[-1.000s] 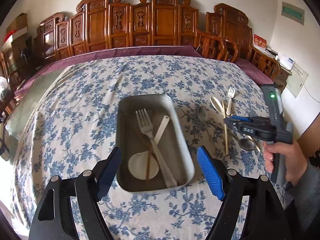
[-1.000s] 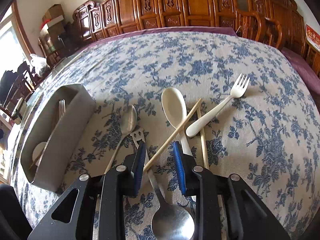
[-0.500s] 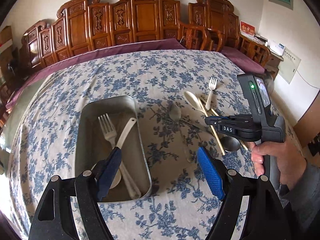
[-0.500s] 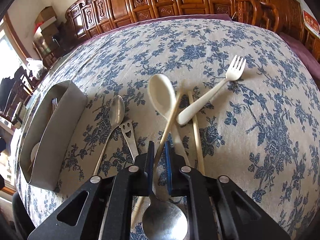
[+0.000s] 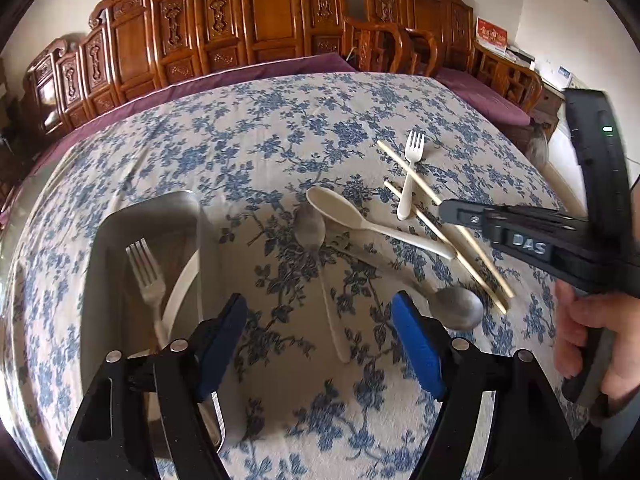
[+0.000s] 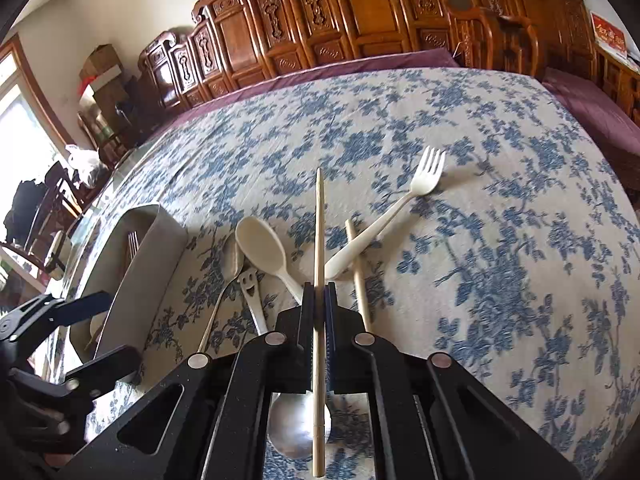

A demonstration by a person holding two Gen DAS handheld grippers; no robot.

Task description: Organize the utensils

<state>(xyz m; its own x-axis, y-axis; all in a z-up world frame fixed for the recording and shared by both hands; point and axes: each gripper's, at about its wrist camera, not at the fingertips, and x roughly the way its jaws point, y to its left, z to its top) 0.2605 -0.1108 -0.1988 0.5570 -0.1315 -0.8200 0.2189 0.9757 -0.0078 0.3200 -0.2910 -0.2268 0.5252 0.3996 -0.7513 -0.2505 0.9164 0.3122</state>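
On a table covered by a blue-flowered white cloth (image 6: pixel 500 208), the right gripper (image 6: pixel 319 300) pinches a pale wooden chopstick (image 6: pixel 319 224) between its pressed-together blue pads, lifting it over a cream plastic spoon (image 6: pixel 262 244), a cream plastic fork (image 6: pixel 400 208) and a second chopstick (image 6: pixel 357 272). The left gripper (image 5: pixel 320 340) hovers spread wide, holding nothing, beside a grey metal tray (image 5: pixel 192 216) containing a steel fork (image 5: pixel 146 276).

The tray (image 5: pixel 208 240) lies left of the spoons (image 5: pixel 344 212), fork (image 5: pixel 412 168) and chopstick (image 5: pixel 420 216) on the worktop (image 5: pixel 260 128).
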